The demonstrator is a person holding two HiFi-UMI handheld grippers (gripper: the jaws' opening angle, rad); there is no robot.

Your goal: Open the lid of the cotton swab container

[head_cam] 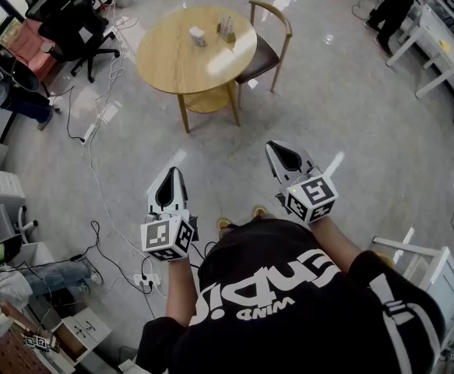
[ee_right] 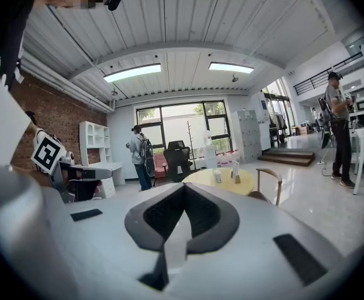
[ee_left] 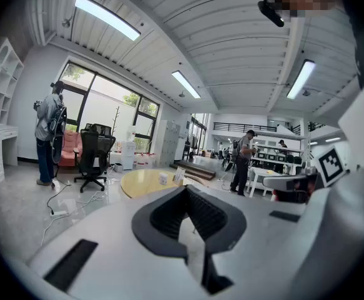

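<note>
Both tools at rest before the approach. The left gripper (head_cam: 172,176) and the right gripper (head_cam: 277,151) are held side by side at waist height, pointing forward; each gripper view shows its jaws pressed together with nothing between them (left gripper (ee_left: 185,190), right gripper (ee_right: 183,187)). Ahead of both, and well apart from them, stands a round wooden table (head_cam: 172,68) with a chair (head_cam: 270,31) drawn up at its right side. On the far half of the tabletop sit two small things: a white container (head_cam: 198,35), judged to be the cotton swab container, and just to its right a clear stand (head_cam: 227,28). The container stands upright, so its lid would face upward, though it is too small here to tell whether a lid is on. It lies straight ahead and slightly to the left of the midline between the tools, hence more nearly in line with the left gripper. Neither tool can reach it before the person walks to the table.
</note>
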